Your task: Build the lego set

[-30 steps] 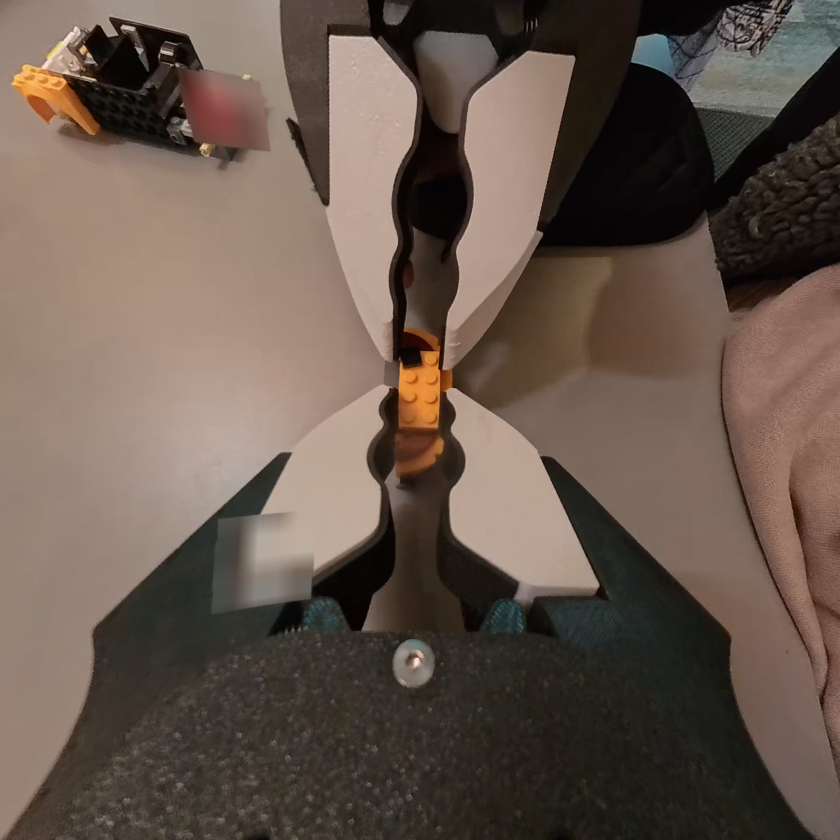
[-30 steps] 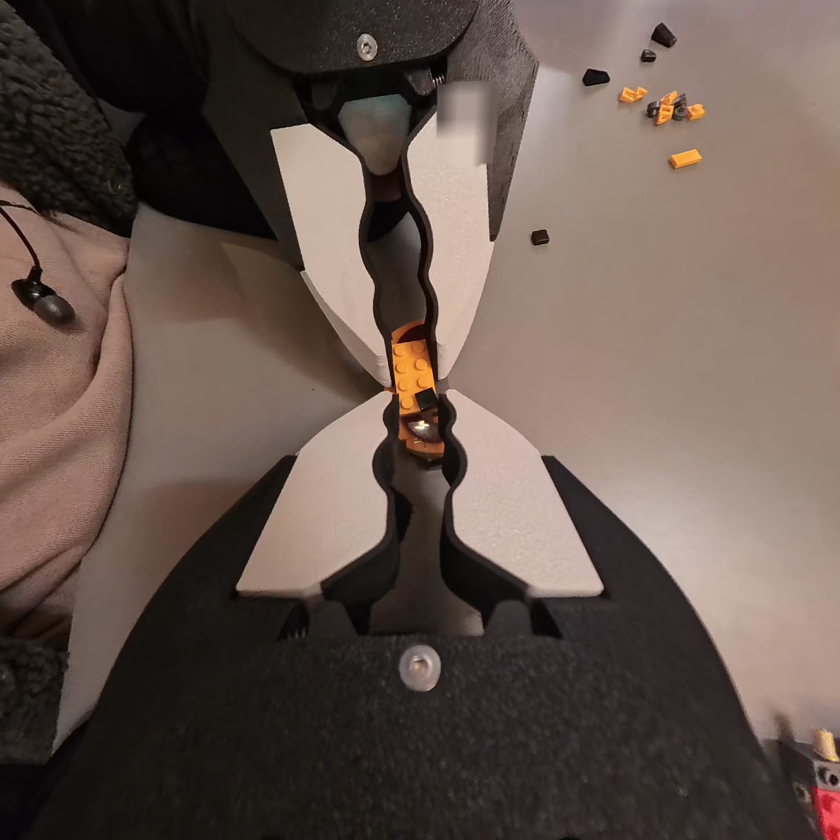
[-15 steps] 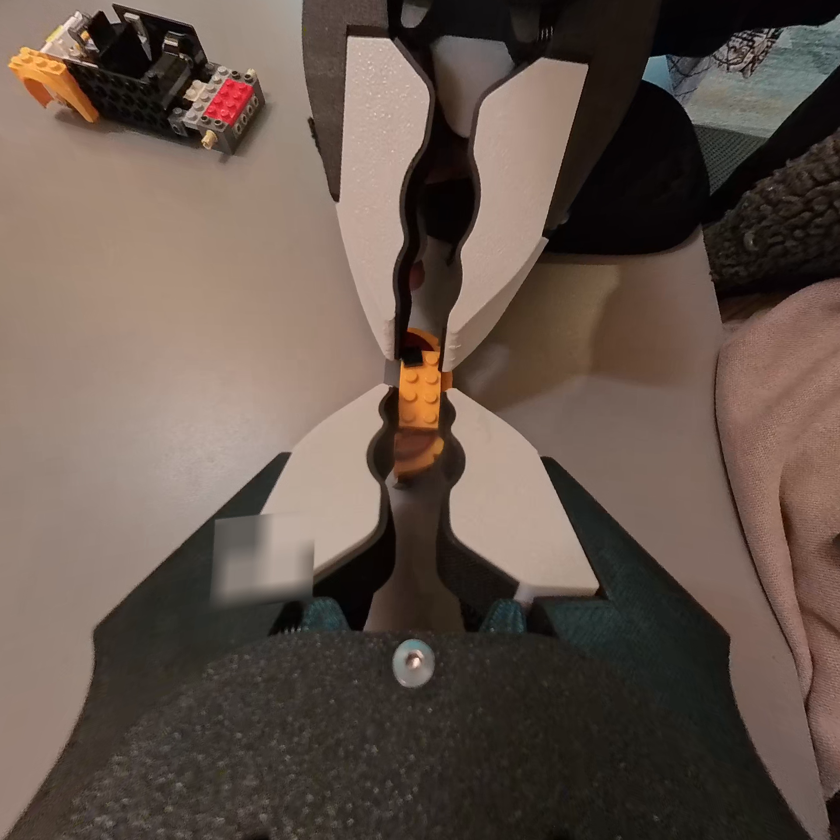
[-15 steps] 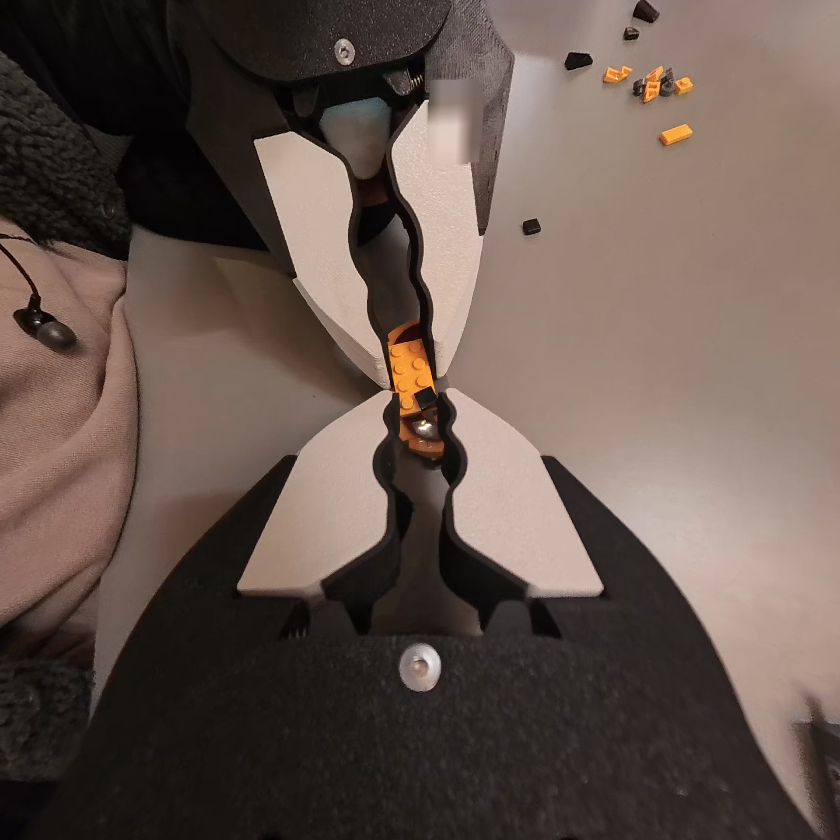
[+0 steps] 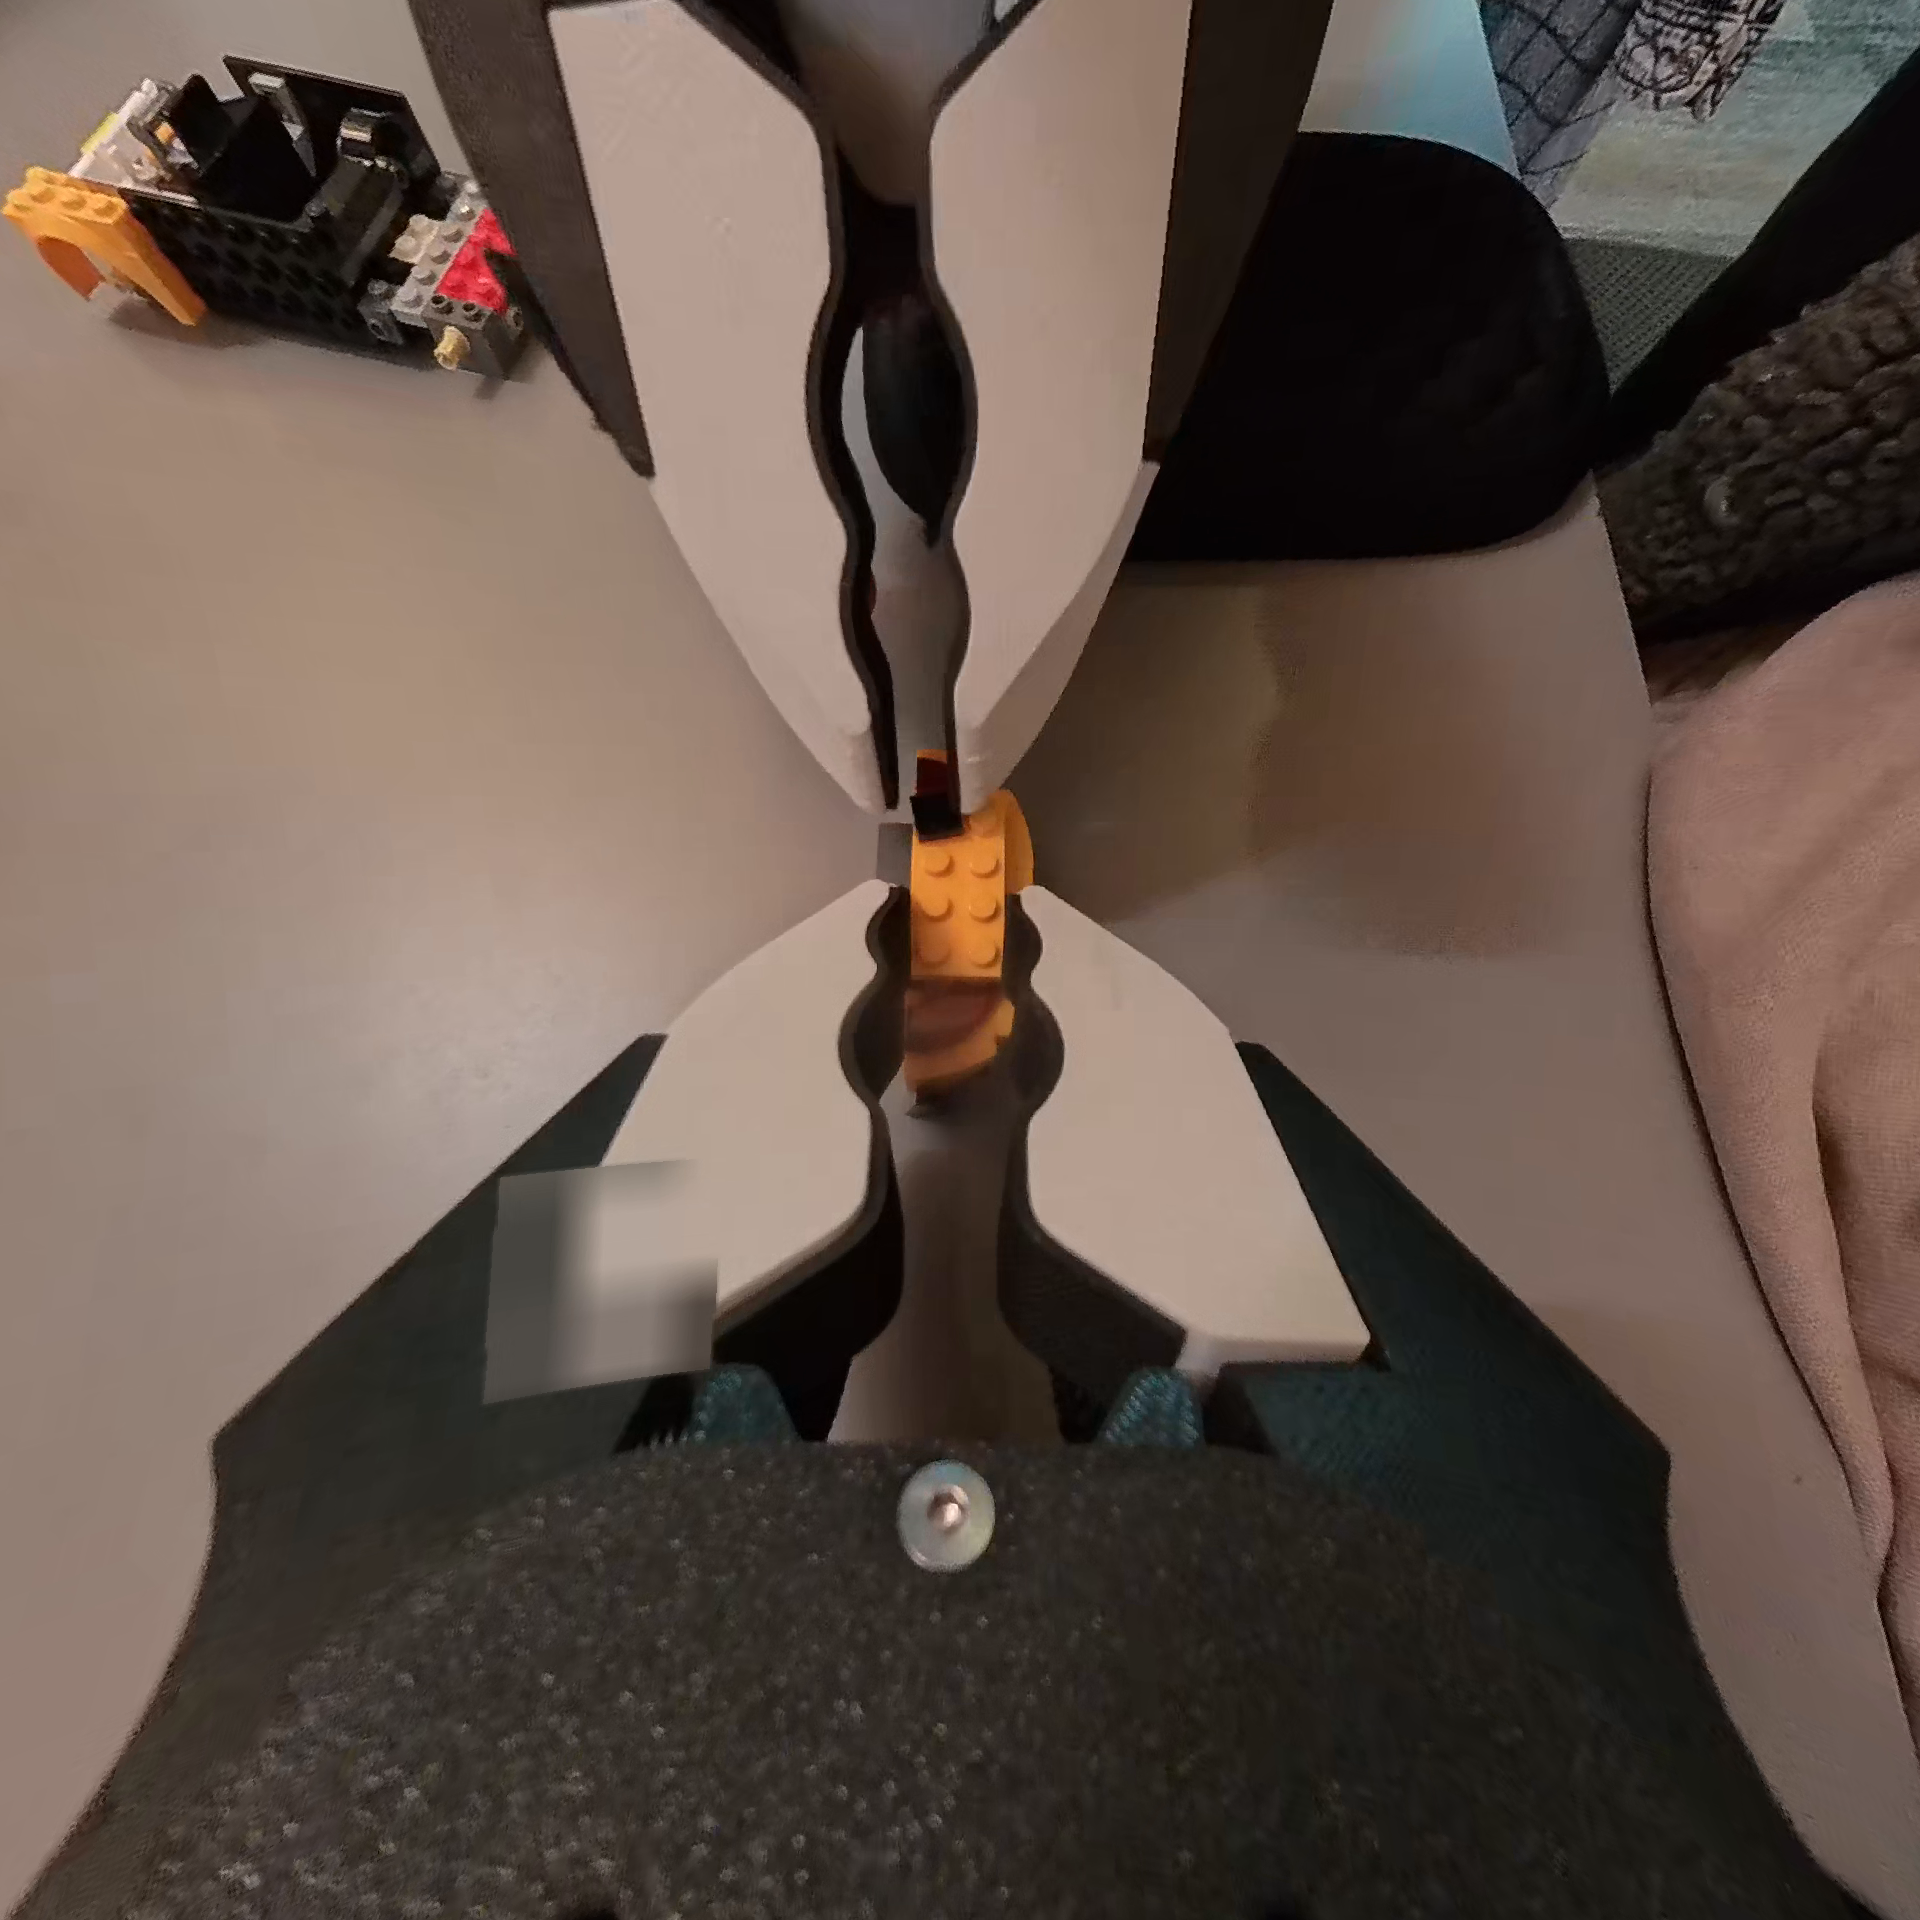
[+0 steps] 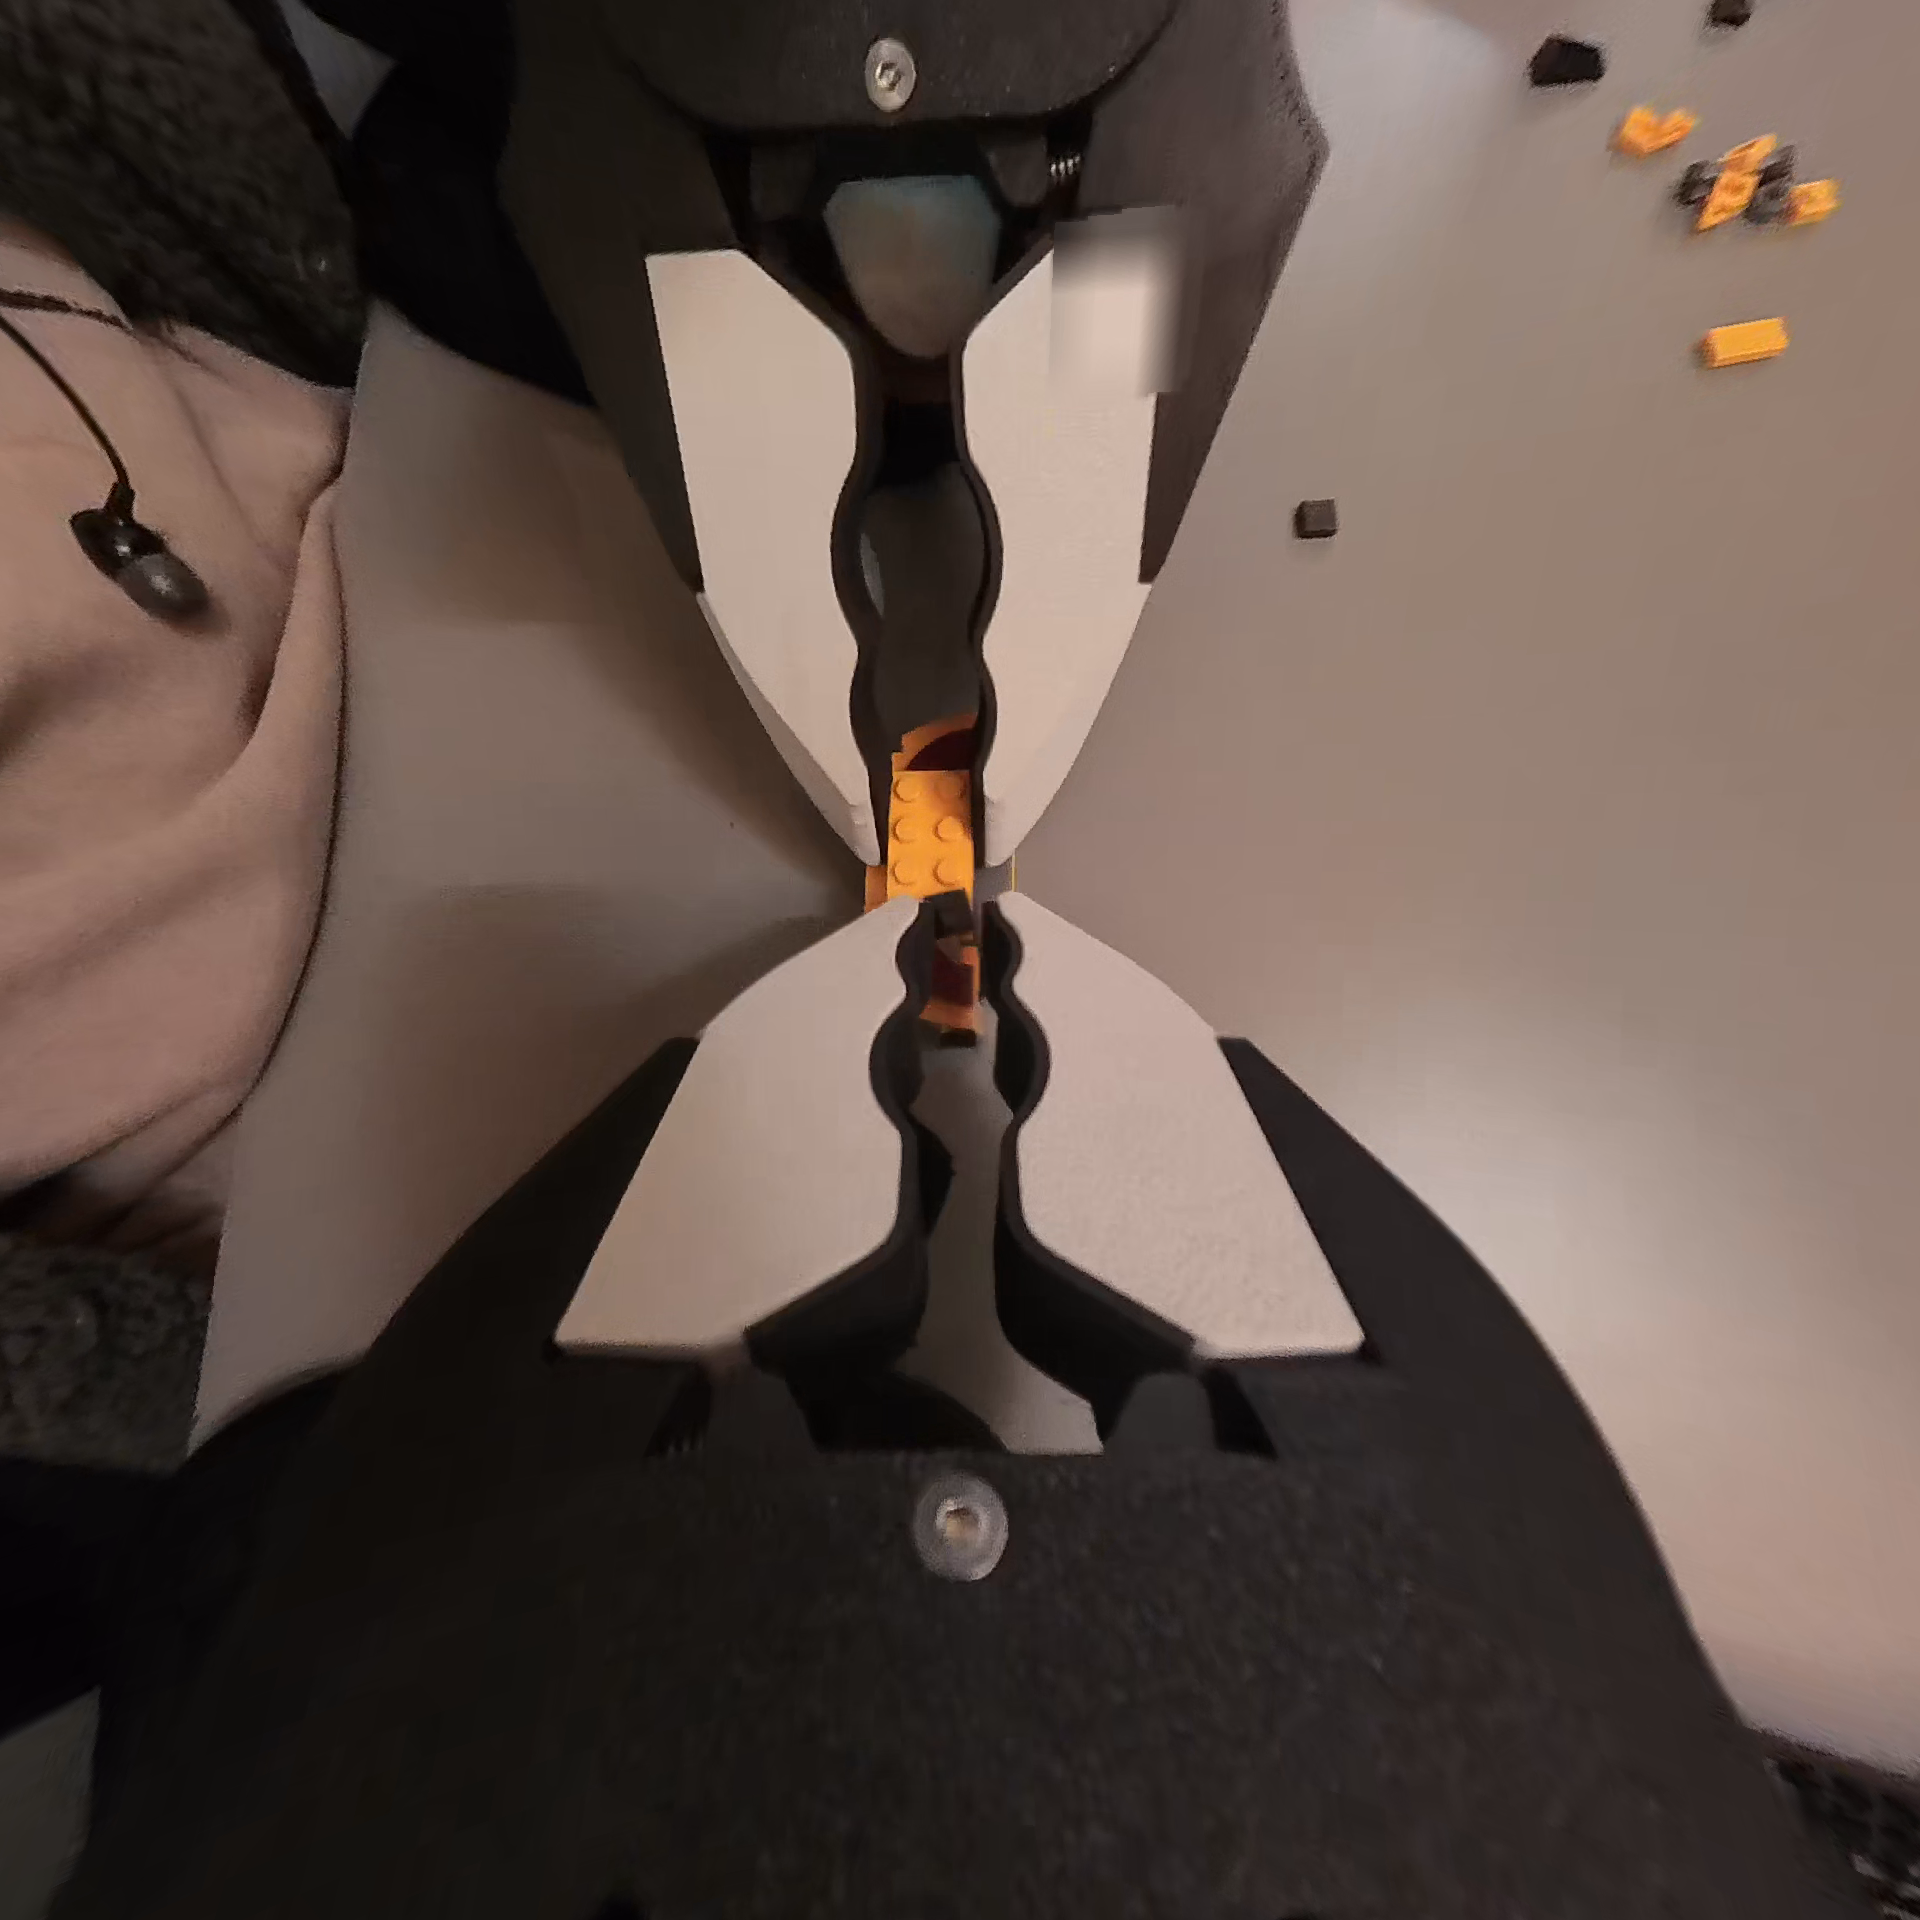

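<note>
Item 1: orange arch piece (image 5: 958,914), studded on top, with a curved underside. Position: held above the grey table (image 5: 364,831), at the meeting point of the two grippers, which face each other tip to tip.

Item 2: left gripper (image 5: 951,904). White fingers (image 5: 769,1122) with wavy black inner edges. Jaws drawn narrow and pinching the near end of the orange arch piece between the tips.

Item 3: right gripper (image 6: 948,914). Same build. Jaws nearly together; a small black piece (image 6: 950,914) sits between the tips at the end of the orange arch piece. Whether the tips press the arch itself or only this small part cannot be told; the view is blurred there.

Item 4: partly built model (image 5: 260,270), black body with an orange arch at one end and grey and red bricks at the other. Position: on the table, well apart from the orange arch piece, far to its left in the left wrist view and partly hidden behind the right gripper's body.

Item 5: loose pieces (image 6: 1745,187), orange and black, scattered. Position: on the table, well apart from the orange arch piece, far upper right in the right wrist view. One single black piece (image 6: 1316,517) lies nearer than the rest.

Item 6: pink garment (image 6: 145,790) of a person, at the table edge beside the grippers, with a black earbud (image 6: 140,566) on a cord lying on it.
</note>
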Motion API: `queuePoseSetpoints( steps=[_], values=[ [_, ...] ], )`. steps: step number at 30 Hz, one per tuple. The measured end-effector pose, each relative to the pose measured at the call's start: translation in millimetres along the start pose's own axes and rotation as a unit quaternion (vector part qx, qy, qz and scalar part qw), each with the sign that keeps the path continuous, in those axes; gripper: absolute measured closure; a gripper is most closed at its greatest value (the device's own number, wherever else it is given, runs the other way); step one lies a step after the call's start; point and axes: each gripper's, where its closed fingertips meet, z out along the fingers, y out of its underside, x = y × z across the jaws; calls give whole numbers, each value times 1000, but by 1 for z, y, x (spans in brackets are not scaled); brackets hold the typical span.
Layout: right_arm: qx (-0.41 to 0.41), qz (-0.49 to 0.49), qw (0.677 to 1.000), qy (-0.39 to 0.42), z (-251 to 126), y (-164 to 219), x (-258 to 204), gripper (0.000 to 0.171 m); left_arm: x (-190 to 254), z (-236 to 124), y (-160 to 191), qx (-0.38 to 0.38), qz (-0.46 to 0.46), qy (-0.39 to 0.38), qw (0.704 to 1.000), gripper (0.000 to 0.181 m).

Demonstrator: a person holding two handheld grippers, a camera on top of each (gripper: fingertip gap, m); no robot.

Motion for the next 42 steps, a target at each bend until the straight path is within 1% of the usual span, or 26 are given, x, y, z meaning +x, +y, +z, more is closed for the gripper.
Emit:
queuePoseSetpoints(
  steps=[5, 9, 16, 21, 25, 32, 42],
  values=[
    [-57, 5, 998, -26, 2, 1, -1, 164, 0, 0, 0, -1, -9, 0, 1000, 164],
    [-83, 51, 995, -30, 2, 2, -1, 164, 0, 0, 0, -1, -18, -2, 1000, 164],
    [-89, 169, 981, 25, 3, 2, 0, 164, 0, 0, 0, -1, -32, -9, 999, 164],
    [-107, 215, 968, 68, 3, 2, 0, 165, 0, 0, 0, -2, -38, -15, 999, 164],
    [-117, 200, 971, 61, 3, 2, -1, 165, 1, -1, 1, -2, -32, -14, 999, 164],
    [-150, 108, 983, 14, 4, 1, -2, 165, 2, -2, 1, 1, -32, -5, 999, 164],
    [-172, 3, 985, -26, 4, 2, -3, 165, 2, -2, 1, 3, -32, 1, 999, 164]
  ],
)
